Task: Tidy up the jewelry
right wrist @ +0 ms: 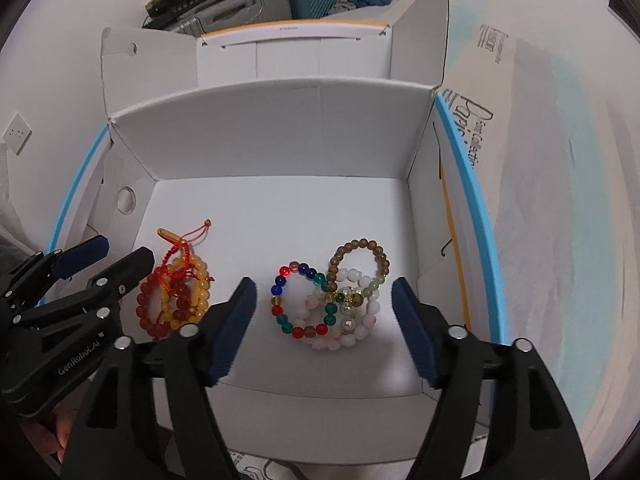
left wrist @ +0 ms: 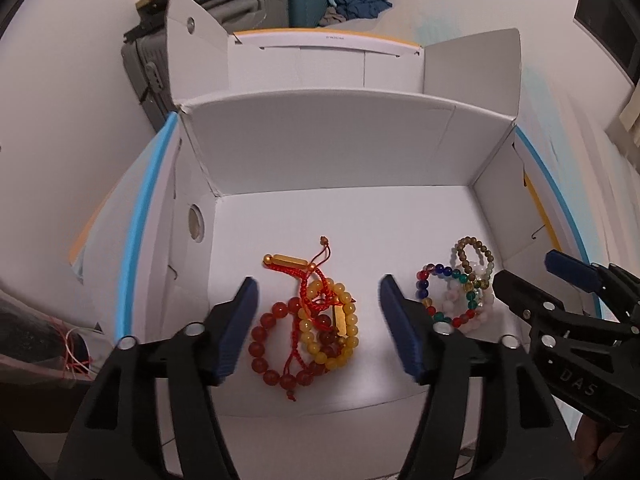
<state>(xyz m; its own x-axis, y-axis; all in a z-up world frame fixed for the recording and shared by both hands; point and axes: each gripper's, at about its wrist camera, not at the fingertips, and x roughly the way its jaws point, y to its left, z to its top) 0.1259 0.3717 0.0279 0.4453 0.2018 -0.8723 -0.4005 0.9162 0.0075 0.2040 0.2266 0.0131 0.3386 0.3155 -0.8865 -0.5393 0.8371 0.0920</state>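
Two heaps of bracelets lie inside an open white cardboard box (left wrist: pixel 328 152). The left heap holds a red bead bracelet (left wrist: pixel 272 344), a yellow bead bracelet (left wrist: pixel 344 332) and red cord with gold tubes (left wrist: pixel 288 261). The right heap holds a multicolour bead bracelet (right wrist: pixel 298 300), a brown bead bracelet (right wrist: pixel 360 256) and a pale pink one (right wrist: pixel 360 320). My left gripper (left wrist: pixel 318 328) is open and empty, hovering over the left heap. My right gripper (right wrist: pixel 322 328) is open and empty over the right heap. Each gripper shows in the other's view: right gripper (left wrist: pixel 532 276), left gripper (right wrist: pixel 116 258).
The box (right wrist: pixel 280 132) has upright flaps at the back and sides and a blue-edged lid underneath. Suitcases (left wrist: pixel 240 4) and blue clothes (left wrist: pixel 360 0) stand behind it. A plastic bag with red string (left wrist: pixel 48 340) lies at the left.
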